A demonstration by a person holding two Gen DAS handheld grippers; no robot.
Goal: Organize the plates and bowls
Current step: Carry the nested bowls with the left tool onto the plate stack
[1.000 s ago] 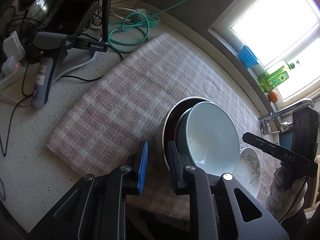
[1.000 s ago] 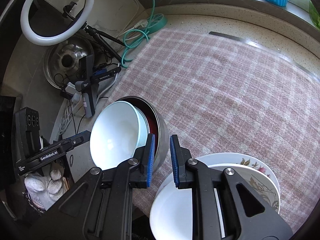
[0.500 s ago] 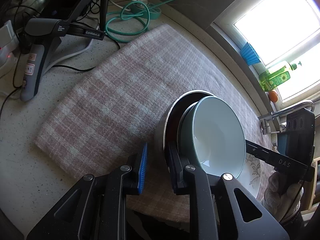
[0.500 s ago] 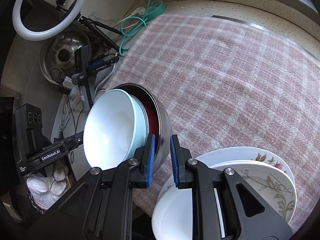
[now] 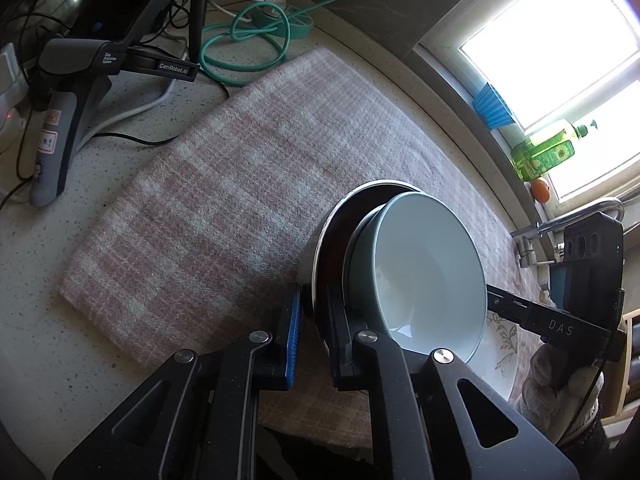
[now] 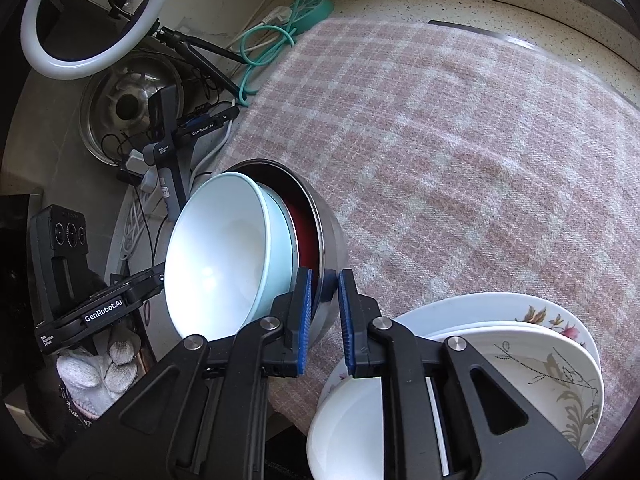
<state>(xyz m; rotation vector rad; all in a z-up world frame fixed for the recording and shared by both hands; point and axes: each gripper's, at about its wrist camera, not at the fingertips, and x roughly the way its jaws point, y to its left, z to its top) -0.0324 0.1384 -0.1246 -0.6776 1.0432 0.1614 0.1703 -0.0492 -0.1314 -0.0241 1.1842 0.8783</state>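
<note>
A steel bowl (image 5: 320, 236) (image 6: 334, 252) with a red inside holds a pale blue bowl (image 5: 428, 276) (image 6: 224, 256) nested in it. Both are tilted and lifted above the pink checked cloth (image 5: 240, 184) (image 6: 460, 140). My left gripper (image 5: 314, 320) is shut on the steel bowl's rim on one side. My right gripper (image 6: 324, 312) is shut on the same rim on the opposite side. Below the right gripper lies a stack of floral plates (image 6: 552, 360) with a white bowl (image 6: 348, 432) on it; a plate edge (image 5: 500, 344) shows in the left wrist view.
A spare gripper on a stand (image 5: 72, 92) (image 6: 172, 148), a green cable coil (image 5: 248, 40) (image 6: 276, 36), a ring light (image 6: 92, 12) and a steel pan (image 6: 120, 100) crowd the counter's far left. A window sill holds a green bottle (image 5: 544, 156) and a blue cup (image 5: 492, 108).
Both grippers have lifted and tilted the nested bowls further; the bowls now sit closer to the cameras and the right jaws straddle the steel rim.
</note>
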